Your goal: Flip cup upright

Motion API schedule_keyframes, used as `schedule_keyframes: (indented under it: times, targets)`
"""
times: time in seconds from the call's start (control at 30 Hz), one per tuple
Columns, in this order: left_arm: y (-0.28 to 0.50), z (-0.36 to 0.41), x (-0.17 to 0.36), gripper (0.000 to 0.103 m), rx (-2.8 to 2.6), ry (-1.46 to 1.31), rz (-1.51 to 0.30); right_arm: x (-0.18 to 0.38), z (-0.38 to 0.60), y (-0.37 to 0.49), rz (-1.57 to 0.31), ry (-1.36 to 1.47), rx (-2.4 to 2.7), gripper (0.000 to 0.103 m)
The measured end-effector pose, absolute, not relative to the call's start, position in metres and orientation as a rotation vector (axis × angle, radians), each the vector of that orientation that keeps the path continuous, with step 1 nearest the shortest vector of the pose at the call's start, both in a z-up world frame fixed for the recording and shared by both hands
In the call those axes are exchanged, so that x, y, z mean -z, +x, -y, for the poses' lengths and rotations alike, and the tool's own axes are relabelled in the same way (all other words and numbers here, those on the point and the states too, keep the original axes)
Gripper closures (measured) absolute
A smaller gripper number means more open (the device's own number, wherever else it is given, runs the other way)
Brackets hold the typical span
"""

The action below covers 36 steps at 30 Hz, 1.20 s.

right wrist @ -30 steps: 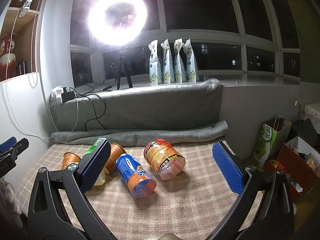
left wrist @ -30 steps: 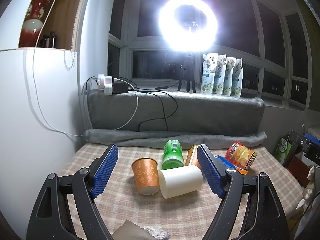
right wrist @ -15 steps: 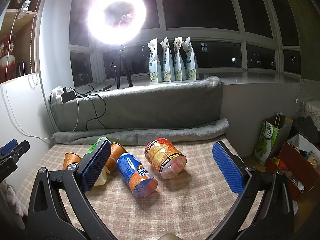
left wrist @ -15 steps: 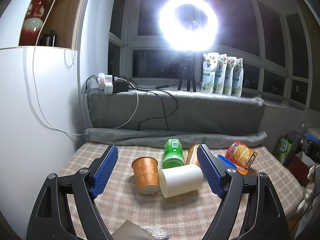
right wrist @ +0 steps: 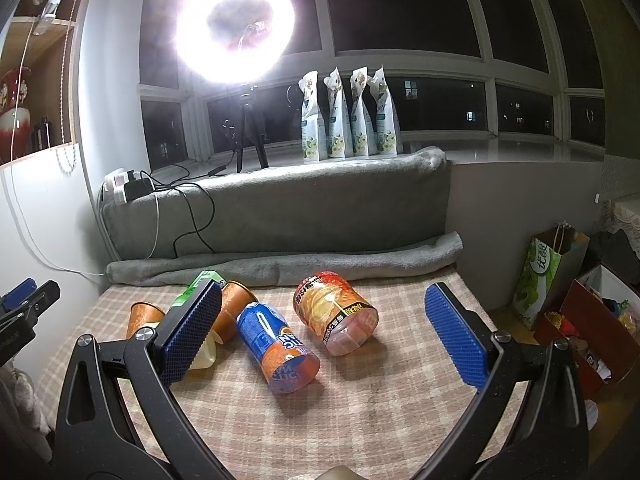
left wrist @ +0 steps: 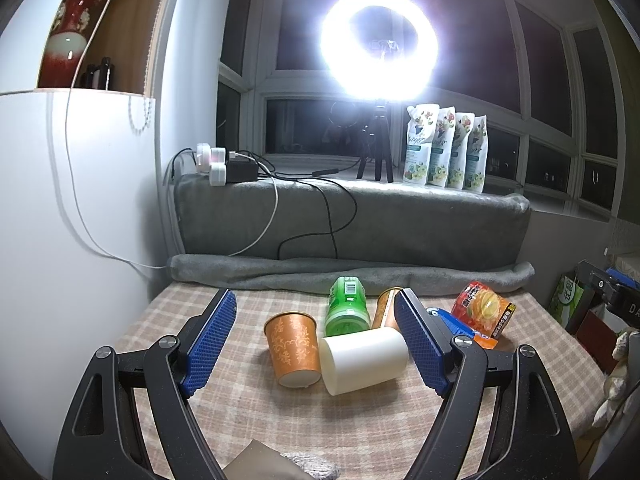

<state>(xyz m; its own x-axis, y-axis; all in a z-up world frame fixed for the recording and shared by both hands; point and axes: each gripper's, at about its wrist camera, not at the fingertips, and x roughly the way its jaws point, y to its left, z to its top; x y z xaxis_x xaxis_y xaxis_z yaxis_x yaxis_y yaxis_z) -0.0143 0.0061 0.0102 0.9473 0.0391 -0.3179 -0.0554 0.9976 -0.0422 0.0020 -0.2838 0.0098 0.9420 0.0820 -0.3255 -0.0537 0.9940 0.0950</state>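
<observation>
Several cups lie on their sides on the checked table [left wrist: 360,432]. In the left wrist view an orange patterned cup [left wrist: 293,349], a white cup [left wrist: 364,355], a green cup [left wrist: 347,312] and a second orange cup [left wrist: 385,313] lie between my open fingers. My left gripper [left wrist: 316,344] is open and empty, just short of them. In the right wrist view a blue and orange cup [right wrist: 276,350] and a red and orange cup [right wrist: 335,318] lie ahead. My right gripper [right wrist: 324,340] is open and empty around them, not touching.
A rolled grey blanket [left wrist: 352,276] and a grey padded ledge [left wrist: 352,216] bound the table's far side. A white cabinet [left wrist: 60,240] stands at the left. Bags and boxes [right wrist: 568,292] stand off the table's right edge. A ring light [left wrist: 378,46] glares from behind.
The right gripper has drifted slightly, so the cups sit a little further right and lower in its view. The left gripper and cups have not moved.
</observation>
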Motion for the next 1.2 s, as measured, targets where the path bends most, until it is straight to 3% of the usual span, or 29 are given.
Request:
schedule_keyframes:
  times: [0.7, 1.2]
  targets:
    - [-0.005, -0.015, 0.004, 0.022, -0.053, -0.072, -0.354, -0.007, 0.275, 0.039, -0.434, 0.101, -0.131, 0.000]
    - [0.007, -0.042, 0.028, 0.022, -0.051, -0.124, -0.483, 0.021, 0.229, 0.146, -0.730, 0.221, -0.387, 0.000]
